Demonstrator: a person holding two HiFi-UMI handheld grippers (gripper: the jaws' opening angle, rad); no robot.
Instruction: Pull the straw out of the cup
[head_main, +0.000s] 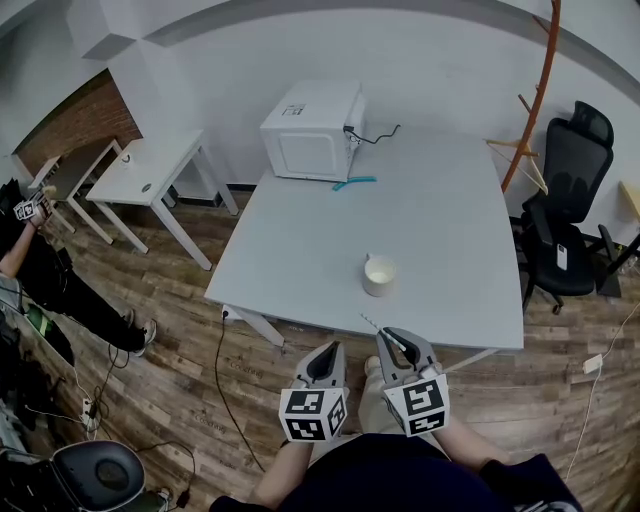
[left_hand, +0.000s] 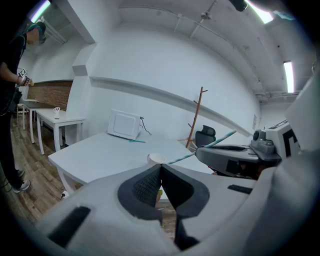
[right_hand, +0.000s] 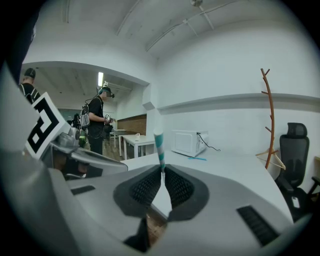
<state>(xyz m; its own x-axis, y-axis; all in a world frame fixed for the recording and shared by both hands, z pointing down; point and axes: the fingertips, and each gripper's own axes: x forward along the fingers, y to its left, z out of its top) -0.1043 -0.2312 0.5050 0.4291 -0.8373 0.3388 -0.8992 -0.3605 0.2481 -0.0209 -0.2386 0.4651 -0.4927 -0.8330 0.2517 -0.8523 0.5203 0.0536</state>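
Observation:
A white cup (head_main: 380, 275) stands on the grey table (head_main: 300, 250) near its front edge, with no straw in it. My right gripper (head_main: 392, 340) hovers just off that edge, shut on a teal-and-white striped straw (right_hand: 159, 145); the straw sticks up and leftward from the pads and shows thinly (head_main: 371, 322) in the head view. The left gripper view also catches the straw (left_hand: 200, 148) and the cup (left_hand: 156, 159). Beside it, my left gripper (head_main: 325, 352) is shut with nothing between its pads (left_hand: 150, 187). The right gripper view does not show the cup.
A white microwave (head_main: 312, 130) stands at the table's far end with a blue item (head_main: 355, 183) beside it. A black office chair (head_main: 570, 210) and wooden coat stand (head_main: 535, 100) are at the right, small white tables (head_main: 150, 170) at the left. A person (right_hand: 97, 125) stands far left.

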